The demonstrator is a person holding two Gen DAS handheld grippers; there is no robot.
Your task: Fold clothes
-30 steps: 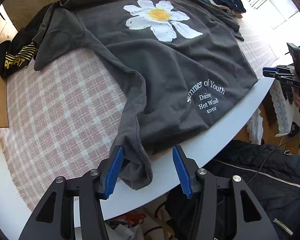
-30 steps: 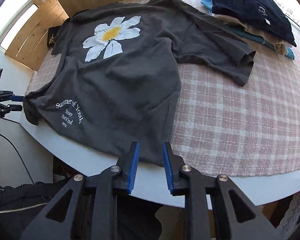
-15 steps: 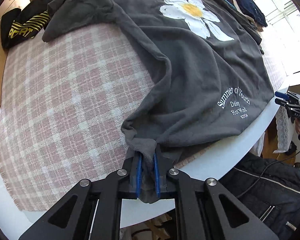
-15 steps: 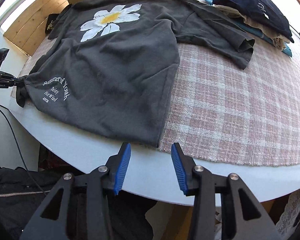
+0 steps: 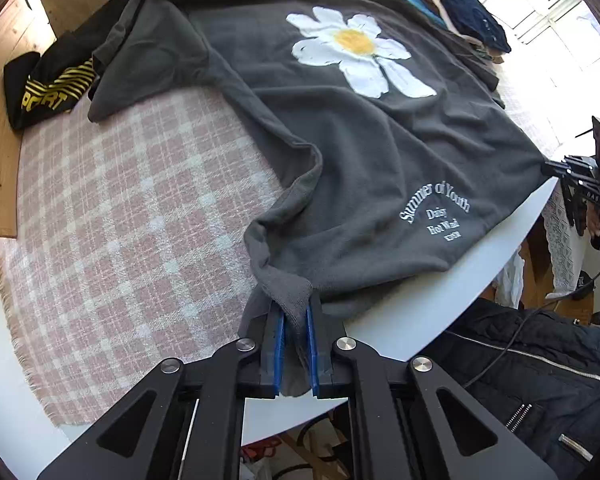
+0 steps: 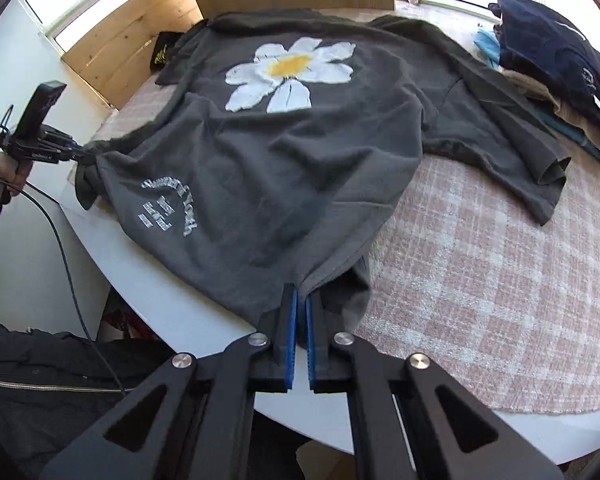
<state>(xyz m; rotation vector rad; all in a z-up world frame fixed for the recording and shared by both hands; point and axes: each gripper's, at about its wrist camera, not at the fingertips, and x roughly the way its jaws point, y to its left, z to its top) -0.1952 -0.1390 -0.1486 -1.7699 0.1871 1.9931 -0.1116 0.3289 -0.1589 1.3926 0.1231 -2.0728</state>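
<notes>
A dark grey T-shirt (image 5: 360,152) with a white daisy print (image 5: 356,54) lies back side up on the pink plaid cloth (image 5: 120,220). My left gripper (image 5: 296,312) is shut on one bottom hem corner, and the fabric bunches between its blue pads. My right gripper (image 6: 301,300) is shut on the other hem corner of the T-shirt (image 6: 300,152), at the table's near edge. In each wrist view the other gripper shows at the far hem corner: the right gripper (image 5: 552,168) and the left gripper (image 6: 76,151). The hem with white lettering (image 6: 168,208) stretches between them.
A stack of folded clothes (image 6: 560,64) sits at the far right of the table. A black garment with yellow print (image 5: 48,88) lies at the far left. The white round table edge (image 5: 440,300) is bare in front. A person's dark jacket (image 5: 540,380) is close below.
The left gripper shut on its hem corner and drew it along the table. The right gripper opened, then shut on the other hem corner. The hem now hangs taut between them.
</notes>
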